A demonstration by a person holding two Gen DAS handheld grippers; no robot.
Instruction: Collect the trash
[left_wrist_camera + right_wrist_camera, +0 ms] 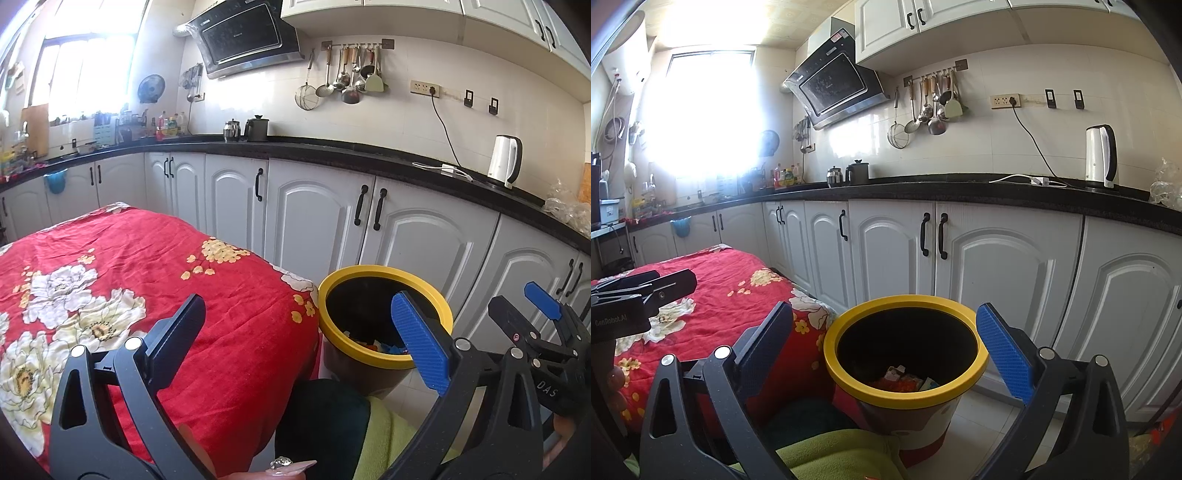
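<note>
A trash bin with a yellow rim (354, 275) (905, 301) stands on the floor beside a table under a red floral cloth (147, 266) (720, 284). Several scraps of trash (908, 380) lie at its bottom, also showing in the left wrist view (373, 345). My left gripper (299, 332) is open and empty over the table's right edge, next to the bin. My right gripper (886, 343) is open and empty, with the bin's mouth between its fingers. It shows at the right of the left wrist view (524, 302). The left gripper shows at the left of the right wrist view (653, 282).
White cabinets (997, 266) under a black counter (960, 188) run close behind the bin. A white kettle (1100, 157) and a cable sit on the counter. A green cloth (842, 454) lies below the grippers. White floor tiles (979, 443) show right of the bin.
</note>
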